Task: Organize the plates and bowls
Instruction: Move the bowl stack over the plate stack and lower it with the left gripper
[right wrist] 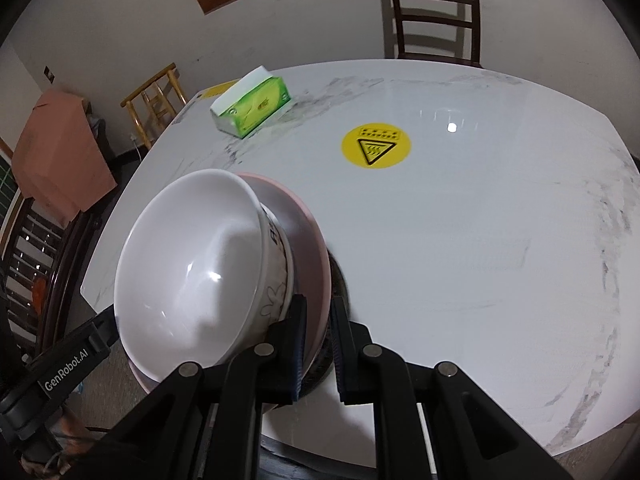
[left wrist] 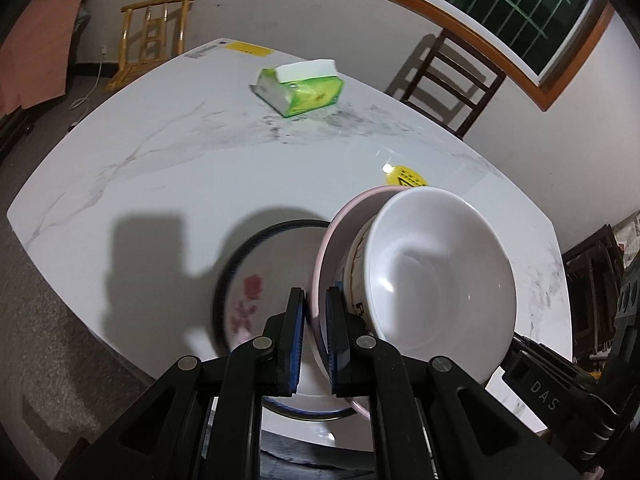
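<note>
A pink plate (left wrist: 326, 256) carries a white bowl (left wrist: 432, 276) with dark lettering on its outside. Both are held above the marble table (left wrist: 160, 184). My left gripper (left wrist: 316, 316) is shut on the plate's rim on one side. My right gripper (right wrist: 318, 320) is shut on the same pink plate (right wrist: 310, 240) on the opposite side, with the white bowl (right wrist: 192, 264) to its left. Below lies a dark-rimmed plate with a red flower (left wrist: 248, 296), partly hidden by the pink plate; only its dark edge (right wrist: 342, 280) shows in the right wrist view.
A green tissue pack (left wrist: 300, 88) lies at the far side of the table, also in the right wrist view (right wrist: 252, 108). A yellow warning sticker (right wrist: 376, 146) marks the table's middle. A dark chair (right wrist: 434, 12) and a light wooden chair (left wrist: 152, 36) stand around the table.
</note>
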The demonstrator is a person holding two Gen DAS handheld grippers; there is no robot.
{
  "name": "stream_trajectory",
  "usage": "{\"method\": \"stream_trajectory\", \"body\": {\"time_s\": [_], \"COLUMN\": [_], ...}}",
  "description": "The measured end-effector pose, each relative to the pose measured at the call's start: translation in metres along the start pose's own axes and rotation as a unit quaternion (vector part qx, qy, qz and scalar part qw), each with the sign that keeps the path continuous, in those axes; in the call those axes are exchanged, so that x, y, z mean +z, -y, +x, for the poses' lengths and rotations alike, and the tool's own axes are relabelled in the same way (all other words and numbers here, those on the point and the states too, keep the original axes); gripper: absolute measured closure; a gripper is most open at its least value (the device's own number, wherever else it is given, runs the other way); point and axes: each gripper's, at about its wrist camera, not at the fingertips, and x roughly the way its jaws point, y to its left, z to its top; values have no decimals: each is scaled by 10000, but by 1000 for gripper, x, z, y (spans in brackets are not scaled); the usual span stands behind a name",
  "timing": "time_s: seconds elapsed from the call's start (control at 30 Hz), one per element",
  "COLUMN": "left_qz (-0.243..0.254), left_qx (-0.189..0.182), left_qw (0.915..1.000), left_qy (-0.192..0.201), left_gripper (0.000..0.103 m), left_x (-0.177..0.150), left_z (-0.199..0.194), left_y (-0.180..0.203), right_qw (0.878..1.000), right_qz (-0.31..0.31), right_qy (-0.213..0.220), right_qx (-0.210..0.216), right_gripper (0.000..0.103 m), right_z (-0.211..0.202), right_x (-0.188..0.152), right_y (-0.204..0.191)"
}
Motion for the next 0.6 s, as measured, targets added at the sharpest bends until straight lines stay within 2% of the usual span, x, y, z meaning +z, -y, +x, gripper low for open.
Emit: {"method": "stream_trajectory", "body": {"time_s": [0.6], "left_qz": [-257], "left_qx": [117], "left_qw": [9994], "left_qy": [-220], "left_gripper": [97], "left_x": [4], "left_z": [22], "left_y": [-40], "right_qw": [9995], "right_qz": [-71], "right_qy": [-306], "right_qx": [-60], "right_gripper": [90], "right_z": [39], "right_x": [1], "right_y": [-28]}}
